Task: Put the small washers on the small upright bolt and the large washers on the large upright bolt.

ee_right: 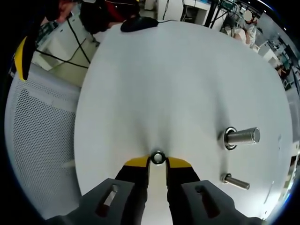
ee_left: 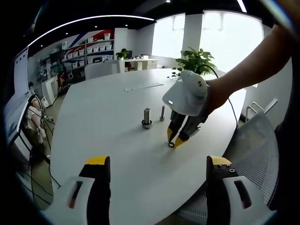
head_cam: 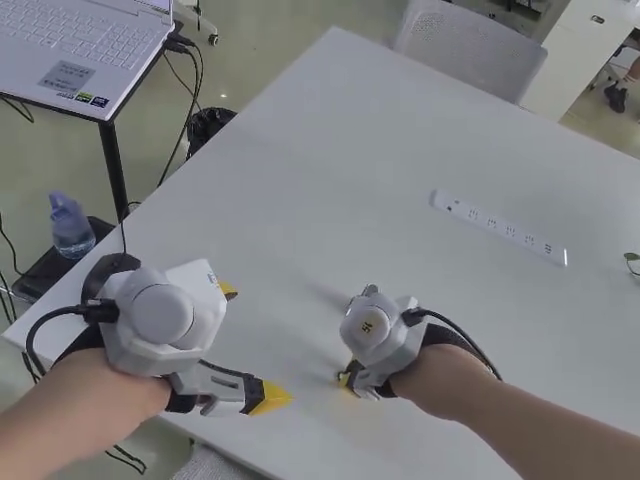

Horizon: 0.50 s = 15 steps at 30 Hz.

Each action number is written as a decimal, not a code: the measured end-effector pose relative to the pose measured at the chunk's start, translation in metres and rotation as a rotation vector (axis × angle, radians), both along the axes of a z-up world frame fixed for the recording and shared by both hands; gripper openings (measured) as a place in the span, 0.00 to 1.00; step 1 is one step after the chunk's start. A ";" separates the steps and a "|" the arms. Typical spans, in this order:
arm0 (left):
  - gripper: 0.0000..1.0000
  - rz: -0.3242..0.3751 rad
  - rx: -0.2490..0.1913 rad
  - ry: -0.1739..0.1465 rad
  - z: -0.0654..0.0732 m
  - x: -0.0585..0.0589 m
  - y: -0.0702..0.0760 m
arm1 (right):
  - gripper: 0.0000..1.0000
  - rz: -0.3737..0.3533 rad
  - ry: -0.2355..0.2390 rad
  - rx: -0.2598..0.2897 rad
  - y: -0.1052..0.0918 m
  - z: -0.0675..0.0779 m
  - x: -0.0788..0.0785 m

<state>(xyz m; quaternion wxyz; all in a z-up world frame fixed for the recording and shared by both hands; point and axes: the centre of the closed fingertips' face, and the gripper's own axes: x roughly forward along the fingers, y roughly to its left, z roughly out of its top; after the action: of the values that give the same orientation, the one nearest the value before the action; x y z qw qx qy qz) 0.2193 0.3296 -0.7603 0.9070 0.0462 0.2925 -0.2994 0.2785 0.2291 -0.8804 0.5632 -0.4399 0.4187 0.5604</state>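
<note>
My right hand-held gripper (ee_right: 158, 163) is pinching a washer (ee_right: 158, 157) that lies on the tabletop (ee_right: 178, 84). My left hand-held gripper (ee_left: 159, 171) is wide open and holds nothing. The large bolt (ee_right: 241, 137) and the small bolt (ee_right: 236, 182) stand nearby. I think this washer has yet to go on. I cannot tell if others are on.
</note>
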 end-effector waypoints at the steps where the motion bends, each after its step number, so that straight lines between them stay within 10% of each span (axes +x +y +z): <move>1: 0.84 -0.001 0.000 -0.002 0.000 0.000 0.000 | 0.15 0.003 -0.001 -0.005 0.000 0.000 0.000; 15: 0.80 -0.021 0.007 0.020 -0.003 -0.004 -0.003 | 0.14 -0.010 -0.001 -0.077 0.000 0.000 0.000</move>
<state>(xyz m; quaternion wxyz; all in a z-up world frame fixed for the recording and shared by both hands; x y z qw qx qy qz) 0.2150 0.3263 -0.7635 0.9007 0.0494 0.3020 -0.3083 0.2782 0.2296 -0.8808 0.5488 -0.4595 0.4420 0.5407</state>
